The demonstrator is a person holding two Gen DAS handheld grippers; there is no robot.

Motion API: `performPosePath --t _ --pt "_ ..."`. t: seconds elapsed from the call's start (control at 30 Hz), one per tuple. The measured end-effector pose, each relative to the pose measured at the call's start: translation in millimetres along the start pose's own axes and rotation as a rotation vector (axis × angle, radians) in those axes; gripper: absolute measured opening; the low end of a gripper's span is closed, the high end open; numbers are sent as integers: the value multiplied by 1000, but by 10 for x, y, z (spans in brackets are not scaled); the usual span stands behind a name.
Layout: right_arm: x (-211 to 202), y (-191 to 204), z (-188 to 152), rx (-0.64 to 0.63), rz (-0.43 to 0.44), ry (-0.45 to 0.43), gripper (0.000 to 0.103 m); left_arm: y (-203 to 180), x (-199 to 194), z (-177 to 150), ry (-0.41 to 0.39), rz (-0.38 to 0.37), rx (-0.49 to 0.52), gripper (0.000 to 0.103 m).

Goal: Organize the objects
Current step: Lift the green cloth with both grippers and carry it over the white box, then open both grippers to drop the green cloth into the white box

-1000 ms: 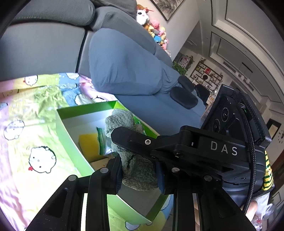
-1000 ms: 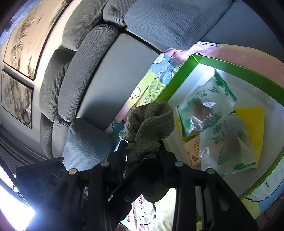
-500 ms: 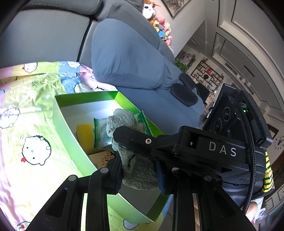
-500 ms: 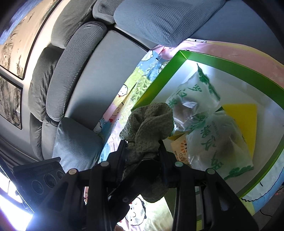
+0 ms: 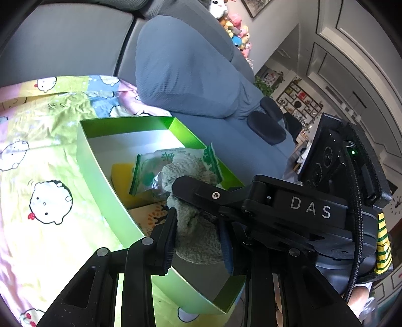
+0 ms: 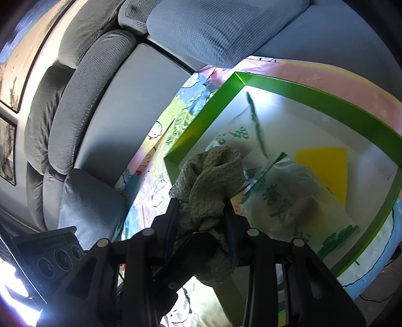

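Green cloth, left view: cloth (image 5: 196,236) pinched in left gripper (image 5: 198,239); right gripper (image 5: 216,198) crosses above, also clamped on it; box (image 5: 100,171) lies just beyond.
Right view: right gripper (image 6: 202,216) squeezes cloth (image 6: 208,176) over box's (image 6: 301,88) near-left corner; bags (image 6: 289,201) right.

A grey sofa (image 5: 75,42) filled the background, a blue-grey cushion (image 5: 186,73) resting on its seat. A pastel cartoon-print blanket (image 5: 37,156) lay spread over the seat. Soft toys (image 5: 233,22) sat along the sofa top. A dark cushion (image 5: 266,125) lay at the far end. A wall shelf (image 5: 299,103) and a houseplant (image 5: 263,85) stood beyond. Framed paintings (image 6: 10,140) hung behind the sofa.
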State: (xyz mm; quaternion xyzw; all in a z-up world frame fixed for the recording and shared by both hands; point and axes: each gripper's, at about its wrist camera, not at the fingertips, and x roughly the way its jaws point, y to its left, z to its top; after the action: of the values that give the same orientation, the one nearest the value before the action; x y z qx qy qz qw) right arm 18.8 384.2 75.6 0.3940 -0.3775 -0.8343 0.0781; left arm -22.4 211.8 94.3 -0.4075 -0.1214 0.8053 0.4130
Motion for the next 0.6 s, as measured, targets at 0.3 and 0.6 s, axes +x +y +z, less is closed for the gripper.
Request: performPosePath --t 0.3,0.6 --pt "-10 -21 -4 -4 -65 -14 34 41 -13 -17 15 39 -10 30" --pt "-83 12 -31 -1 -77 -38 37 37 -146 -11 -11 55 1 30"
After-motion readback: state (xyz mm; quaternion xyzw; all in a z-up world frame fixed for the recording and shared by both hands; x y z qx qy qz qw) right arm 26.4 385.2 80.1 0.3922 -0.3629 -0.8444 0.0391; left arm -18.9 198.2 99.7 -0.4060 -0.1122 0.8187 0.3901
